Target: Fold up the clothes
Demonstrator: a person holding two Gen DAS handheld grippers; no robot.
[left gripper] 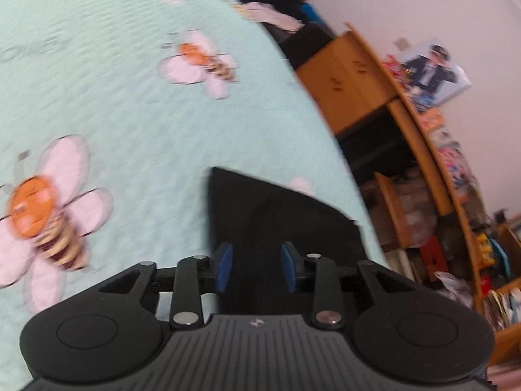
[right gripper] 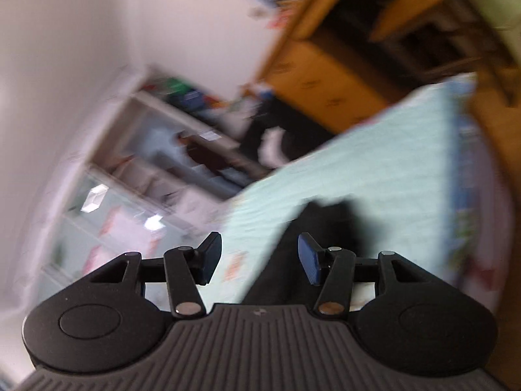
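Note:
A black garment [left gripper: 276,208] lies flat on a mint bedspread [left gripper: 130,114] printed with bees, close to the bed's right edge. My left gripper [left gripper: 256,267] hovers over its near part. The blue pads stand apart with only the flat cloth showing between them, so it is open. In the blurred right wrist view the same black garment [right gripper: 325,221] stretches away over the bedspread [right gripper: 390,156]. My right gripper [right gripper: 259,259] is open wide above the garment's left edge, and nothing is pinched between its pads.
Past the bed's right edge stands a wooden cabinet and shelf unit [left gripper: 348,78] full of toys, with a canvas picture [left gripper: 433,68] on top. A dark heap with white clothes [left gripper: 276,16] lies at the bed's far corner. A white shelf unit [right gripper: 146,163] stands against the wall.

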